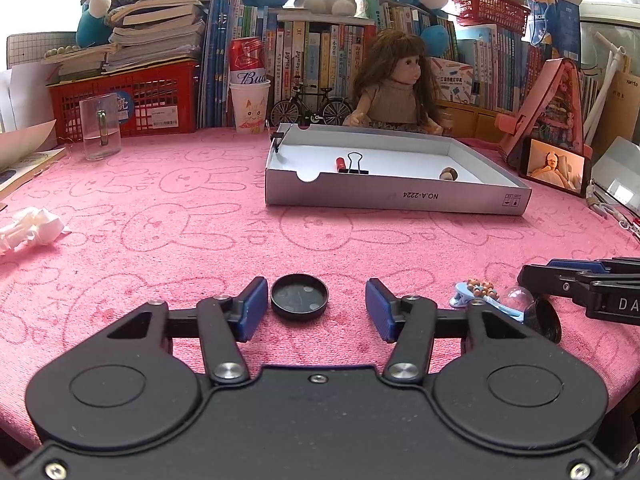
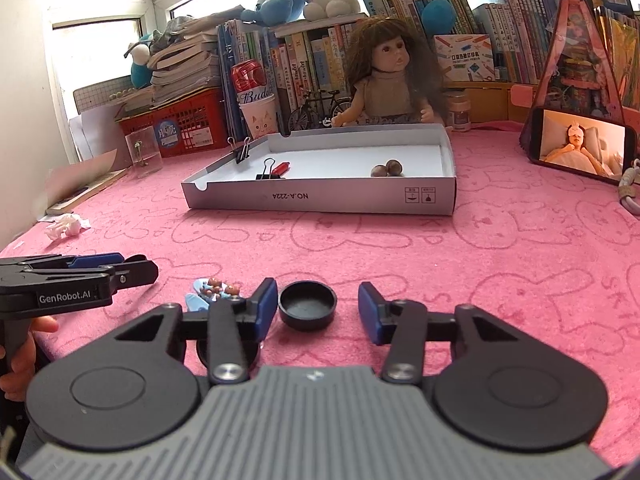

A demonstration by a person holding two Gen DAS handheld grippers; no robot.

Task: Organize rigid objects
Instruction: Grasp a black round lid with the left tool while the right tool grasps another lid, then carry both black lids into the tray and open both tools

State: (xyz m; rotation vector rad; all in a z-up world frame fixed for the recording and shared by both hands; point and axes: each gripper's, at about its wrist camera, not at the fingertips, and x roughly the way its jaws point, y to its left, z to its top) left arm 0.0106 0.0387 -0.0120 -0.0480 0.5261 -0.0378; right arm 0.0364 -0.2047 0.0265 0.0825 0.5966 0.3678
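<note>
A shallow black round lid (image 1: pixel 299 297) lies on the pink cloth between the fingers of my left gripper (image 1: pixel 316 308). Its left pad (image 1: pixel 254 308) is almost at the lid's rim and the right pad stands clear, so the jaws are open. A deeper black cap (image 2: pixel 308 310) lies between the fingers of my right gripper (image 2: pixel 318 308), close to the left pad (image 2: pixel 267 306) and apart from the right one; these jaws are open too. A blue hair clip with small bears (image 1: pixel 478 294) (image 2: pixel 216 290) lies between the two grippers, next to a clear dome on a black base (image 1: pixel 536 308).
A low white cardboard box (image 1: pixel 400 196) (image 2: pixel 320 200) sits ahead, holding a binder clip (image 1: pixel 354 164), a red item and brown nuts (image 2: pixel 386 169). Books, a doll (image 1: pixel 394 80), a glass (image 1: pixel 100 128), a phone (image 2: pixel 580 148) and crumpled tissue (image 1: pixel 30 232) ring the cloth.
</note>
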